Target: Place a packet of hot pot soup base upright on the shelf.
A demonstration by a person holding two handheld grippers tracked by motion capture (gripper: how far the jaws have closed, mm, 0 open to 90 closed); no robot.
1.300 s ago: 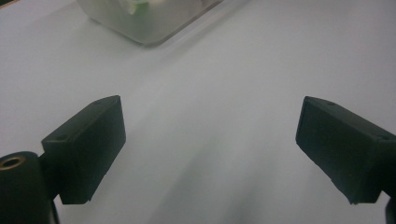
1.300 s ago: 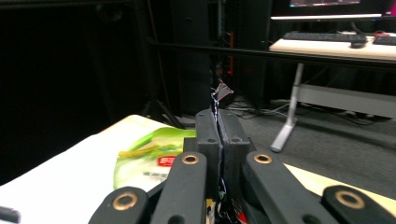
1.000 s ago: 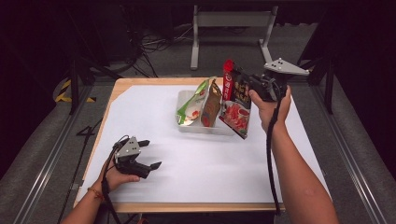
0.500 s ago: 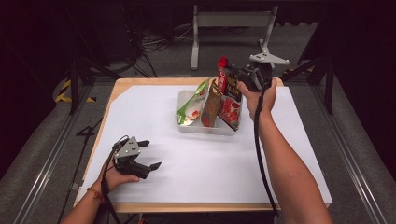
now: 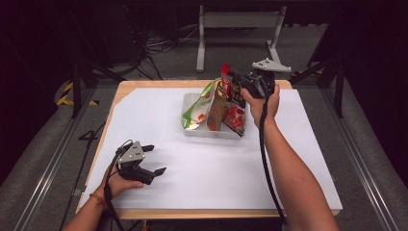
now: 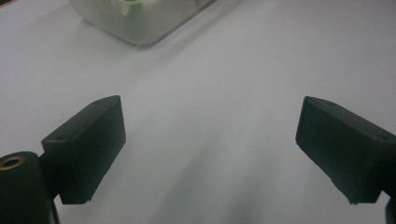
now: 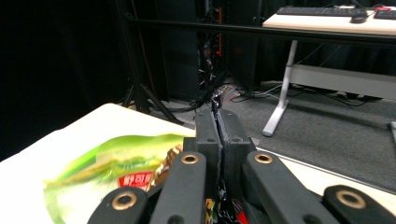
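A clear tray [image 5: 211, 134] stands at the middle back of the white-covered table, with a green snack packet [image 5: 196, 107], a brown one [image 5: 217, 109] and a red one [image 5: 235, 118] standing in it. My right gripper [image 5: 236, 78] hovers over the tray's back right corner, shut on the top edge of a red and dark packet [image 5: 226, 82] that hangs down toward the tray. In the right gripper view the jaws [image 7: 218, 116] pinch that thin edge [image 7: 216, 100], with the green packet [image 7: 107, 172] below left. My left gripper [image 5: 156, 159] rests open on the table at front left, nothing between its jaws [image 6: 210, 130].
The white sheet [image 5: 202, 178] runs from the tray to the front edge. In the left gripper view the tray's corner [image 6: 140, 28] shows far ahead. Behind the table stand a metal frame [image 5: 238, 21] and floor cables; dark rails run along both sides.
My right gripper has carried the packet leftward and down, from beside the tray's right end to over its back right corner. The left gripper has stayed put.
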